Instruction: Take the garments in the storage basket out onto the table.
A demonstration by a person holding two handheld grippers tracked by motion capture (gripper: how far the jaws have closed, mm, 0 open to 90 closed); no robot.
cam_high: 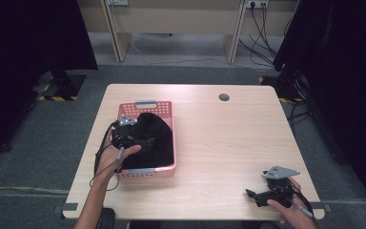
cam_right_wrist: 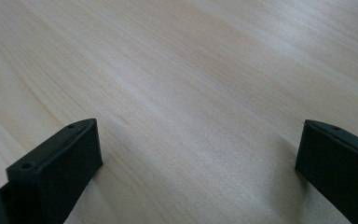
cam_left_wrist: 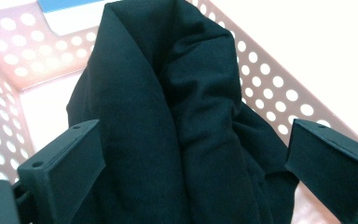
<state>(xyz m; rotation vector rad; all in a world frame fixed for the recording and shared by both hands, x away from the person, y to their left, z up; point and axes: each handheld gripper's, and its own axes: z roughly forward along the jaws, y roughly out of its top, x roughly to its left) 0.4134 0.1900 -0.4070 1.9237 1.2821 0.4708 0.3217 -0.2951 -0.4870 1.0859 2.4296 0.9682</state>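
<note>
— Two tongs noted. Left tongs (cam_high: 145, 142) over pink basket (cam_high: 145, 172), jaws spread wide either side of black cloth (cam_high: 155, 138), not clamped on it.

— Cloth position?

— Bunched inside basket, piled above rim at far end. In left gripper view, thick fold of black cloth (cam_left_wrist: 177, 121) standing between the jaws; perforated pink basket (cam_left_wrist: 265, 79) wall behind, blue-grey handle at far end.

— Basket placement?

— Left half of counter (cam_high: 219, 143), near front edge.

— Right tongs?

— Right tongs (cam_high: 253, 194) low at near right corner of counter, well apart from basket. Jaws wide open, holding nothing; bare wood of counter (cam_right_wrist: 191, 93) between them.
</note>
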